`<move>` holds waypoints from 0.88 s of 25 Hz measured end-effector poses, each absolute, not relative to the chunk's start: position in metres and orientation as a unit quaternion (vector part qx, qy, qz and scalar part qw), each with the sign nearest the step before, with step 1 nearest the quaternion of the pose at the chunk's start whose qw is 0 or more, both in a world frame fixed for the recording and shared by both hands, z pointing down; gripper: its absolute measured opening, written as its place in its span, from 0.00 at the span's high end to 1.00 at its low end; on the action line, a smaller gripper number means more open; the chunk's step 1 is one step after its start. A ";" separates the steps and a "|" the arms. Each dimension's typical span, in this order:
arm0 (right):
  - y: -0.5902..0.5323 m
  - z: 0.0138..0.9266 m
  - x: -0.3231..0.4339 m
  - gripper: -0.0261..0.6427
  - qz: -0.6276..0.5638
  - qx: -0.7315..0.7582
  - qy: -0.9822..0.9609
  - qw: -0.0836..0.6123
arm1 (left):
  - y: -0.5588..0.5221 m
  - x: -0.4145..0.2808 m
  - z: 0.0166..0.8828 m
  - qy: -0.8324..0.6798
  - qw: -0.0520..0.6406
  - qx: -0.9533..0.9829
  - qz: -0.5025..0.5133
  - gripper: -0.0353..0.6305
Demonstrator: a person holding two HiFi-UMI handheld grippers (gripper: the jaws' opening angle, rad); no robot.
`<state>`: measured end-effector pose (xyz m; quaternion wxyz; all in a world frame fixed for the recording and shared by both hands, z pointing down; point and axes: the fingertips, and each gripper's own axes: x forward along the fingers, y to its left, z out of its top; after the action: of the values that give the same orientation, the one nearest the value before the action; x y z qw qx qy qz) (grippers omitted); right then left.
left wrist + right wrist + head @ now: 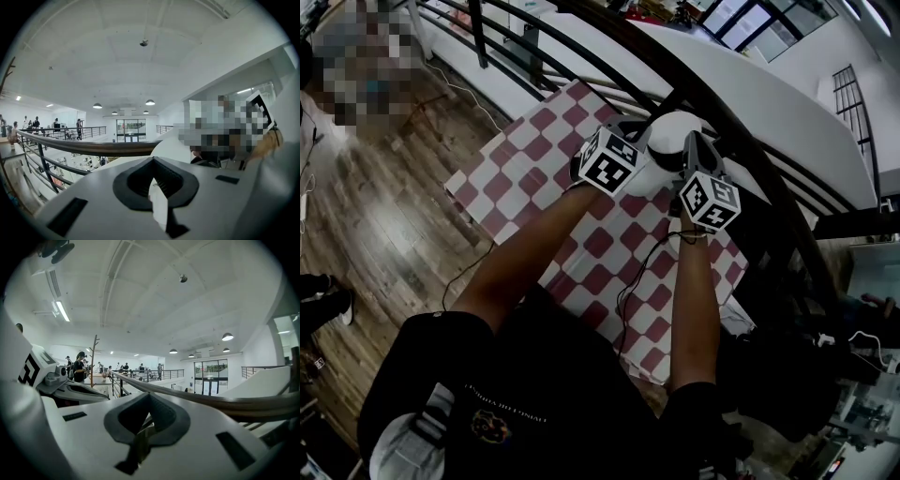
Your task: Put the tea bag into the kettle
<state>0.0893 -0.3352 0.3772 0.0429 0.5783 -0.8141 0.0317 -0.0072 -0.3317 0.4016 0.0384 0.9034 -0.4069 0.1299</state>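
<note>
While shut on a white slip (160,207) — left claw (153,162)

You are standing on the upper gallery of a big open-plan office hall. A dark curved handrail (93,147) edges the drop, and a white vaulted ceiling (140,65) with round pendant lamps (150,102) spans overhead. Tall glass doors (131,130) stand far off, and people (77,365) stand by the far railing.

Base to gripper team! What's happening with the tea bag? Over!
Left gripper shut on thin white piece, likely the tea bag. Right gripper shut on thin brownish strip. Both at kettle, bag not in. Nothing seen blocking.
</note>
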 end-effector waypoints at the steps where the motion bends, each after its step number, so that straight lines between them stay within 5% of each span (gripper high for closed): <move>1: -0.334 0.380 0.092 0.94 0.033 0.579 -0.813 0.041 | -0.331 -0.006 0.405 -0.406 0.040 0.903 0.131 0.94; 22: -0.326 0.447 0.107 0.94 0.073 0.576 -0.809 0.089 | -0.324 0.004 0.430 -0.403 0.060 0.902 0.143 0.94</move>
<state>0.1073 -0.3255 0.4474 0.0894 0.5759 -0.8093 0.0734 0.0042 -0.3237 0.4301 0.0602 0.9018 -0.4033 0.1433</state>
